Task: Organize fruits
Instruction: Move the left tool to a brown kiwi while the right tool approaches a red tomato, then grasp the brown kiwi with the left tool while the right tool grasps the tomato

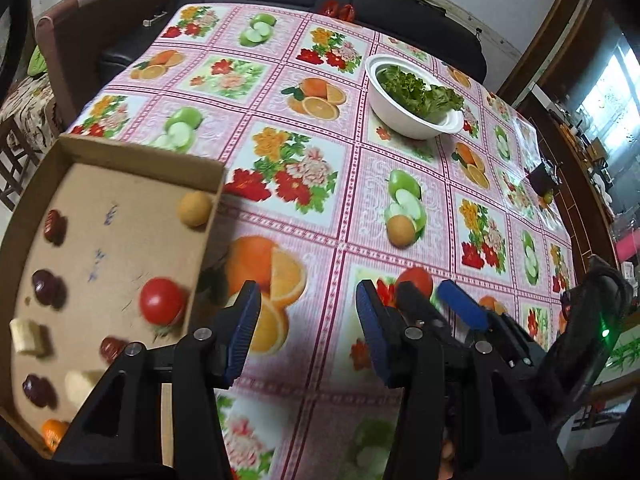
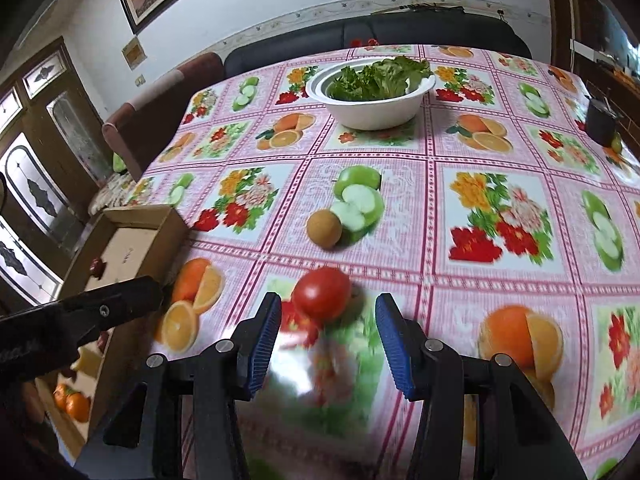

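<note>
A pink checked plastic tablecloth printed with fruit and flowers [image 2: 500, 152] covers the whole table. On its left edge sits a shallow brown cardboard tray [image 1: 132, 152], already holding a round red tomato [image 1: 162, 300], a tan round fruit [image 1: 195, 208], dark reddish-brown dates [image 1: 54, 226], pale banana pieces [image 1: 27, 336] and small orange mandarins [image 2: 72, 402]. At the far side stands a white bowl of green lettuce [image 2: 372, 114].

Two fruits lie loose on the cloth: a second tan round fruit [image 2: 324, 227] farther out, and a loose round red tomato [image 2: 322, 294] nearer.

The right gripper [image 2: 328, 344] is spread wide and empty; the loose tomato lies just ahead of its blue pads [image 2: 262, 340], centred on the gap but slightly beyond the tips. Being round, it has no long axis to align with. The left gripper [image 1: 306, 332] is likewise parted and empty, beside the tray, with the tomato off to its right. The right hand looks the nearer; a short advance should bring the fingers around it.
</note>
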`<state>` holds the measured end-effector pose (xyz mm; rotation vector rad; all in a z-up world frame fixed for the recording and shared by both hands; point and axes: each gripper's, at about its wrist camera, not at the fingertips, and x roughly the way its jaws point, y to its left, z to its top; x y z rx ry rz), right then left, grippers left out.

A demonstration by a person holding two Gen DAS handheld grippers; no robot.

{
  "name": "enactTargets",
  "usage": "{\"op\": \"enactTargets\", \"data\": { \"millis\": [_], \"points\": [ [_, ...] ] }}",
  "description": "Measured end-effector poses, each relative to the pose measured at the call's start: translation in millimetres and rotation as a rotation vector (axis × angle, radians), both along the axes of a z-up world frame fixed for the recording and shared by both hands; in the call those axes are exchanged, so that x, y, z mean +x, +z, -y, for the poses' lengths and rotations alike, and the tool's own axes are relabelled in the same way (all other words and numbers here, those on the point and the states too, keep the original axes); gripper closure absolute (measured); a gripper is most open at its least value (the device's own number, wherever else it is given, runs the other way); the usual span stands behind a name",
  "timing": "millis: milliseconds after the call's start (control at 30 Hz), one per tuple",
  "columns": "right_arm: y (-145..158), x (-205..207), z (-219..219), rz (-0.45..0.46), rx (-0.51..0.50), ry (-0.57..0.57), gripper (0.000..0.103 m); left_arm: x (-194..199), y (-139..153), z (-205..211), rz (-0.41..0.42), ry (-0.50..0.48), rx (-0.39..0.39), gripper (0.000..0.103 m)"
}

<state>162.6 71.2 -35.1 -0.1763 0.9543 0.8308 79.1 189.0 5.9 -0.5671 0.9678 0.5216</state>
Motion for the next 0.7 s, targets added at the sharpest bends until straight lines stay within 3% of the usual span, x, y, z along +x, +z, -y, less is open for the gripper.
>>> {"op": "enactTargets", "data": {
  "millis": [133, 167, 233, 700],
  "points": [
    [-11, 9, -12, -0.01, -0.044, 0.006, 0.053, 16, -5, -2, -0.003, -0.01, -0.009, 0.055],
    [-10, 8, -11, 0.003, -0.034, 0.017, 0.063, 19, -6, -1, -0.003, -0.016, -0.01, 0.055],
    [-9, 9, -6, -0.039, -0.011, 0.027, 0.068, 30, -8, 3, -0.005, -0.034, -0.008, 0.055],
    [14, 13, 89, -0.086, 0.096, -0.113, 0.067, 99, -41, 31, -0.071, -0.081, 0.021, 0.056]
  ]
}}
